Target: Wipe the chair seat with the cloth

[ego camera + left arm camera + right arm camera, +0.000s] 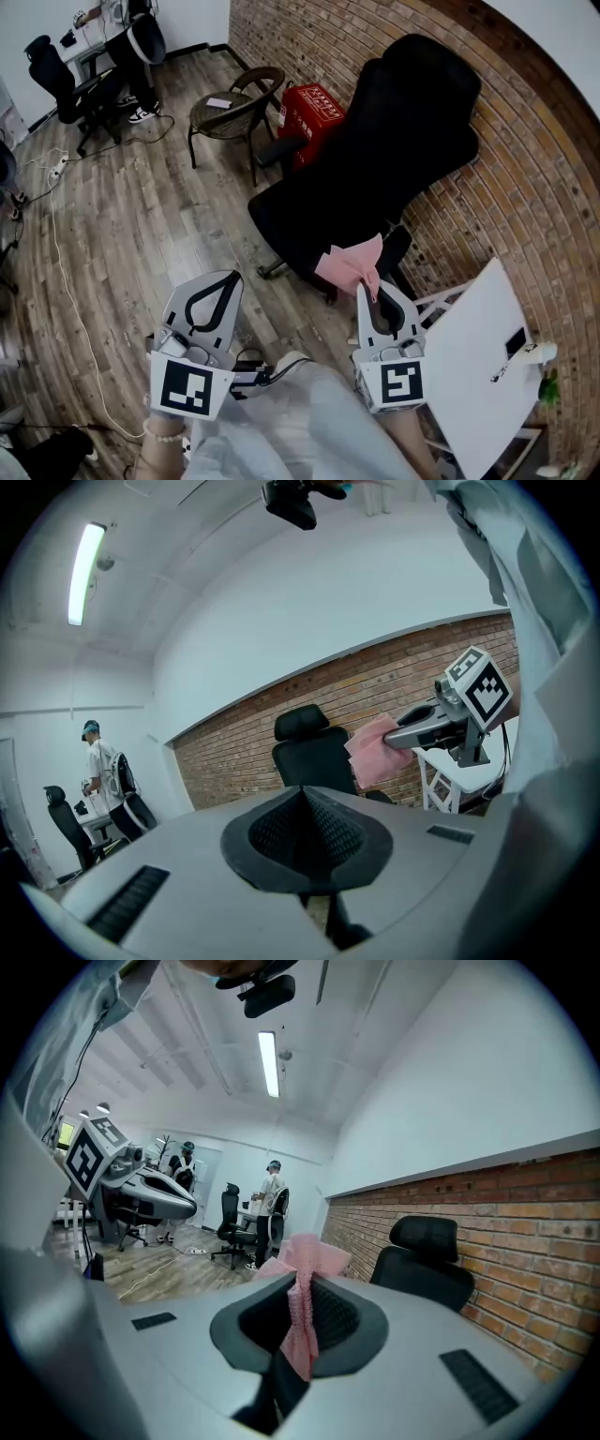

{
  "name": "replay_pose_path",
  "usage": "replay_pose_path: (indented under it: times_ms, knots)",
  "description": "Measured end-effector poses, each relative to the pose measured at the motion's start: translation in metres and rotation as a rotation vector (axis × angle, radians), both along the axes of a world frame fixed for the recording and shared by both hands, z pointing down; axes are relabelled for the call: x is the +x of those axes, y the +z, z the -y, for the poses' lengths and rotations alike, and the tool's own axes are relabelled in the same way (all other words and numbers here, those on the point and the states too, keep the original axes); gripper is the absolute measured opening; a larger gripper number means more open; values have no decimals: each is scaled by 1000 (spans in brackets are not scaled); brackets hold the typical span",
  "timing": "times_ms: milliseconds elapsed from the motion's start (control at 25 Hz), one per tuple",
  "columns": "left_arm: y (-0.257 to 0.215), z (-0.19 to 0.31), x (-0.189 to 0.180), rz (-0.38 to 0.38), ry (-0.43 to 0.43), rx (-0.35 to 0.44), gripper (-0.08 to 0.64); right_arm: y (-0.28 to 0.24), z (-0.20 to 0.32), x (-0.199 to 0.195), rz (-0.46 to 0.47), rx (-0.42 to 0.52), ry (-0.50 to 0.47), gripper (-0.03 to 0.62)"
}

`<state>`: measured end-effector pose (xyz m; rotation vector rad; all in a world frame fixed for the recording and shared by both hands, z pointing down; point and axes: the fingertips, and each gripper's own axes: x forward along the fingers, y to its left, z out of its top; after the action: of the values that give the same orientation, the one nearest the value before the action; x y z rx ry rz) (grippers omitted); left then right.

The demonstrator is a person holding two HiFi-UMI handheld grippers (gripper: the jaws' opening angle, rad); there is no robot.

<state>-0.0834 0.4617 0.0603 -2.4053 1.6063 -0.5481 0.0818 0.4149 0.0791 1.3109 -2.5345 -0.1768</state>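
Right claw (368, 287) tight on cloth (349, 264) by chair seat (298, 223) edge; left claw (228, 280) closed, empty, above open floor (122, 234)

Open-plan office, black high-back swivel chair (375, 159) against a brick wall (534, 187), wood-plank floor (122, 244), another rolling desk chair (54, 75) at the upper left of the head view, fluorescent strip light (82, 572) on a white ceiling
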Motion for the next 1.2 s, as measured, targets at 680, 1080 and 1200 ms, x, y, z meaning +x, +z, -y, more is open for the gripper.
replay_pose_path:
  times_ms: [680, 1080, 1200]
  knots:
    - [9, 66, -7, 22, -7, -4, 18, 4, 75, -5, 5, 45, -25, 55]
    - [8, 181, 5, 28, -33, 0, 18, 17, 191, 2, 17, -2, -55, 55]
    - [8, 213, 7, 33, -50, -1, 18, 22, 226, 4, 23, -14, -77, 55]
